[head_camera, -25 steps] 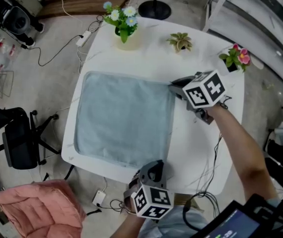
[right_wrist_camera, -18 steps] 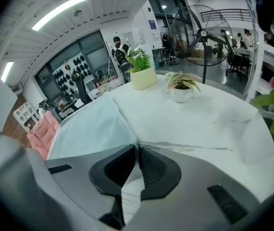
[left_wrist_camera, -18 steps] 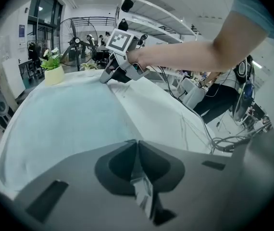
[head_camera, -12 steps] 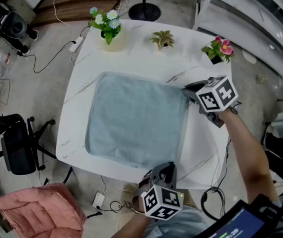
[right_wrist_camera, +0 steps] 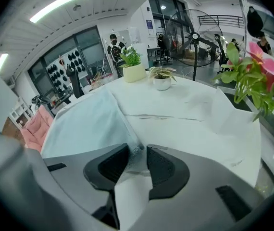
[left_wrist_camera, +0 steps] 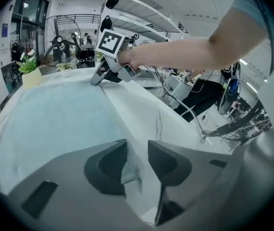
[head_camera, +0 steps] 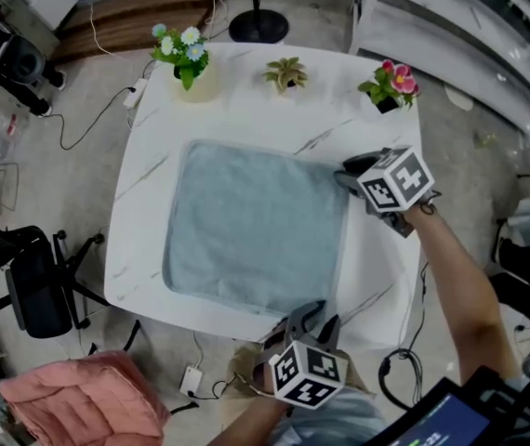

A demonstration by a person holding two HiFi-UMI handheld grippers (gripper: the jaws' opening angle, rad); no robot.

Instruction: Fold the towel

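Both left tongs (left_wrist_camera: 137, 162) and right tongs (right_wrist_camera: 138, 165) have just been opening, towel (head_camera: 256, 230) corners loose between them; lifting now would likely leave the towel unfolded

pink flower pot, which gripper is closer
Right. The right gripper sits just below the pink flower pot; the left gripper is across the table. Both jaws just opened around towel corners.

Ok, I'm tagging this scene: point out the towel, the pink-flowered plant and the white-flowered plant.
towel (head_camera: 256, 226): head view, middle of the cloth.
pink-flowered plant (head_camera: 395, 80): head view, on its blossoms.
white-flowered plant (head_camera: 187, 61): head view, leaves under the blossoms.
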